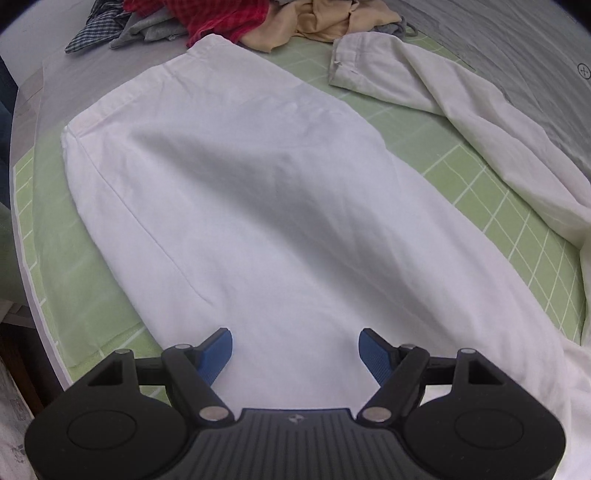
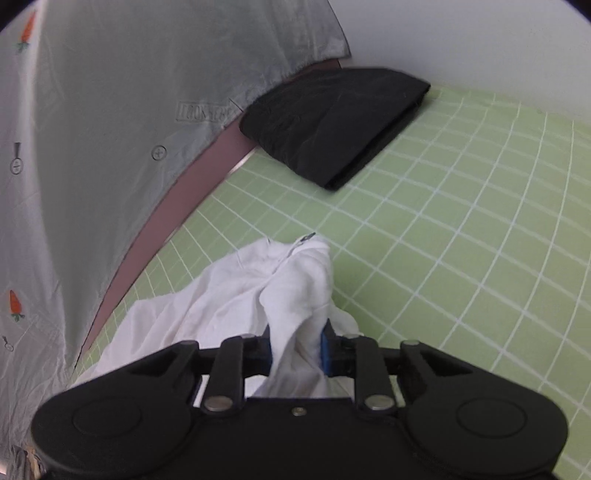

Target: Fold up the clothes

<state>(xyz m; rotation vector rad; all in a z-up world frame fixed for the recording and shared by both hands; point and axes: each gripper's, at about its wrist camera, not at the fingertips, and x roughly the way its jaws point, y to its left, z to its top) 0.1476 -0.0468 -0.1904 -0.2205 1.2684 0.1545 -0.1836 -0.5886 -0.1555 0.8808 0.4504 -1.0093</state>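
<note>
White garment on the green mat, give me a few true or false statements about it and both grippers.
1. The left gripper is open above the white garment. True.
2. The right gripper is empty. False: it is shut on a bunch of white fabric.
3. A folded black garment lies on the green mat. True.
4. The pile of clothes behind the white garment is all white. False: it shows red, beige, grey and checked pieces.
</note>
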